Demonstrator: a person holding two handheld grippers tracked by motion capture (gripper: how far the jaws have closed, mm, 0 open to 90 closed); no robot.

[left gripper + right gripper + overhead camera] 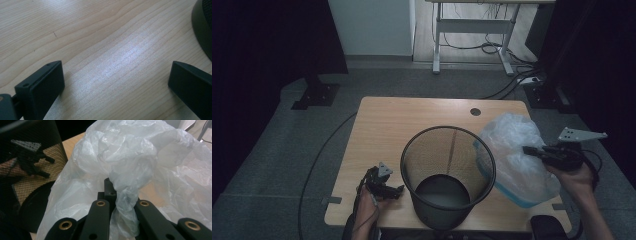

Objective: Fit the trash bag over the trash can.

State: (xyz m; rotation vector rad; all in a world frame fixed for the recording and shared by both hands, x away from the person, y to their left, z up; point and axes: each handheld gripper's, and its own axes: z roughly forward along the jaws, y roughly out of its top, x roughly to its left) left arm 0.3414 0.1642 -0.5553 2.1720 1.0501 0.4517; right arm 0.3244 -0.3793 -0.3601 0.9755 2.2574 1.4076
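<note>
Translucent plastic bag [517,155] with a blue edge, bunched and held up at the right of the desk [382,120], its near-left side touching the rim of the black mesh wastebasket [447,175]. Right claw [532,151]: jaws closed on a gathered fold of the bag, seen pinched between them in the right gripper view [120,202]. The wastebasket stands upright at the near middle of the desk. Left claw [394,190]: low over the near-left desk, just beside the basket's base, jaws spread wide and holding nothing; bare wood lies between them in the left gripper view.
</note>
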